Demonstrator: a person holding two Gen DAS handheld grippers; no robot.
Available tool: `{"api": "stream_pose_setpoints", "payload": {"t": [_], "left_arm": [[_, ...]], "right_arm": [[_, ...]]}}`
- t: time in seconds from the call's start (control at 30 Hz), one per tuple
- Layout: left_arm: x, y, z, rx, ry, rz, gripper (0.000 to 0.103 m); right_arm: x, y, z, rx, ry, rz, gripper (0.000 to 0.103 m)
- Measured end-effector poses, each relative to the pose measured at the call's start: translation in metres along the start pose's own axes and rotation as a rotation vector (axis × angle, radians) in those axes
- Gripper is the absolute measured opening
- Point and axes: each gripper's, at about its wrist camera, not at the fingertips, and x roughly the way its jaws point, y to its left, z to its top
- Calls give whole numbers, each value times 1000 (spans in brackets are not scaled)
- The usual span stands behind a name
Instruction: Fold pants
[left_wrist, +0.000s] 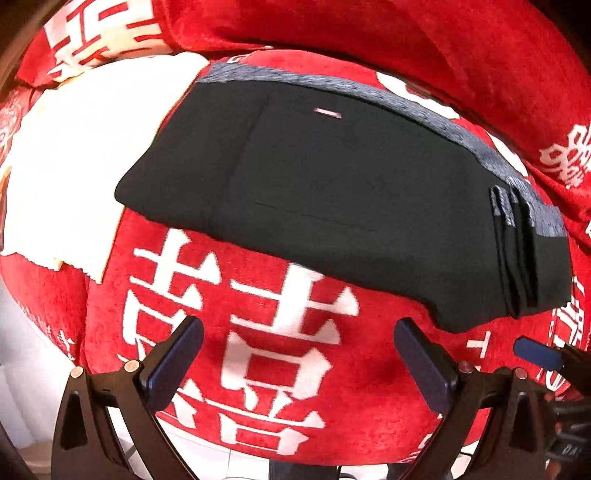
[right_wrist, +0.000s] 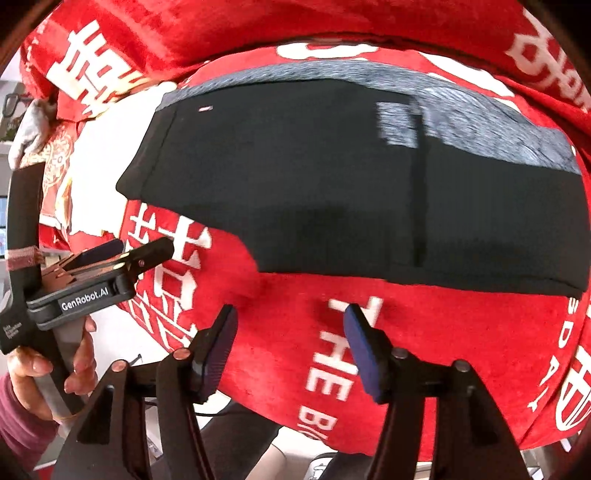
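The black pants (left_wrist: 332, 192) lie folded in a compact stack on the red blanket (left_wrist: 280, 369), grey waistband (left_wrist: 461, 122) along the far edge. My left gripper (left_wrist: 299, 336) hovers over the blanket just in front of the pants, open, nothing between its fingers. In the right wrist view the same folded pants (right_wrist: 351, 184) fill the middle. My right gripper (right_wrist: 291, 332) stands open in front of their near edge, over bare blanket. The left gripper (right_wrist: 136, 251) shows at the left of that view, held by a hand (right_wrist: 81, 354).
A red blanket with large white characters (right_wrist: 332, 362) covers the surface and bunches up behind the pants (left_wrist: 369, 33). A white cloth (left_wrist: 81, 147) lies left of the pants. The blanket's near edge drops off below the grippers.
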Motion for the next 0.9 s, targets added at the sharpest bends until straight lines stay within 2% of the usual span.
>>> {"api": "stream_pose_setpoints", "payload": {"t": [0.27,0.33,0.47,0.63,0.9], "left_arm": [[8,30,5,-49,8,-15,103],[10,38,6,-65,11,-19,103],[12,49,6,-83,15,-22,103],[16,62,8,-103,27,-27,103],[21,104,22,-210,9,-108,103]], "right_arm": [[16,29,8,-35,38,-19,73],[22,34,11,-40,50,-29,78],[28,42,17,-61,55,-34,80],[31,54,25,-97,26,-74,93],[36,51,30,-78,49,-67,93]]}}
